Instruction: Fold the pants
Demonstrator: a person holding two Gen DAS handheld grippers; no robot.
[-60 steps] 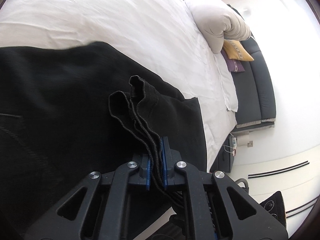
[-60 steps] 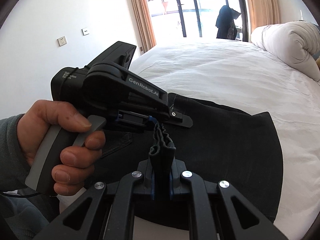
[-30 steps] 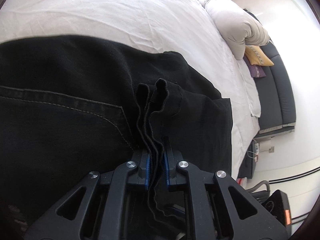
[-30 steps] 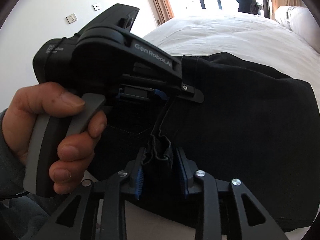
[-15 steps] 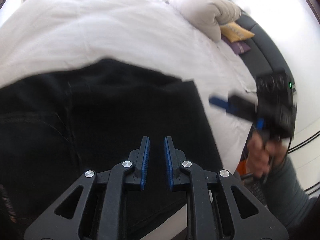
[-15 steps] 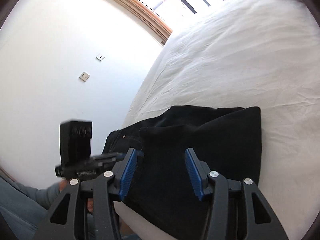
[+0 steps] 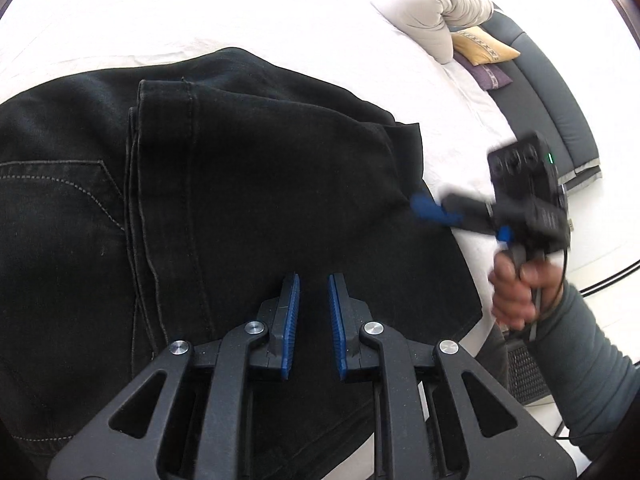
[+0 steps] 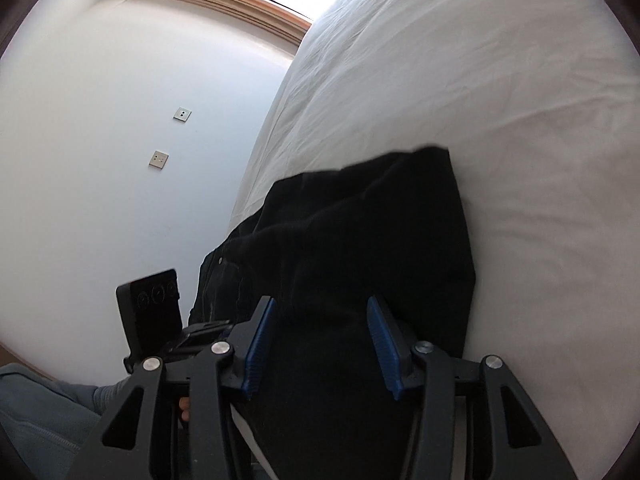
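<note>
both grippers hang free over the cloth and neither has anything between its blue pads. left gripper [image 7: 313, 312] has its jaws only a little apart, a narrow gap with just dark fabric showing behind it. right gripper [image 8: 322, 346] is spread wide, also holding nothing; in the left wrist view it sits out at the far edge of the garment, blurred, in the person's right hand [image 7: 516, 292].

black pants [image 7: 224, 184] lie on the white bed [image 7: 200, 12] near its edge, already doubled over: a layered stack of leg fabric with its seams and hems rests across the seat part, where a stitched back pocket shows to the left. the top layer humps slightly and its far corner by the right gripper is not quite flat. from the right wrist view the pants [image 8: 360, 248] form a compact dark block running along the mattress edge, with plain sheet beyond.

this looks like the pause after a fold has been laid down and let go. i judge that the next move is either smoothing the raised top layer or taking hold of one end with both grippers for another fold. a rolled duvet [image 7: 436, 20] and cushions sit well apart at the headboard end.
</note>
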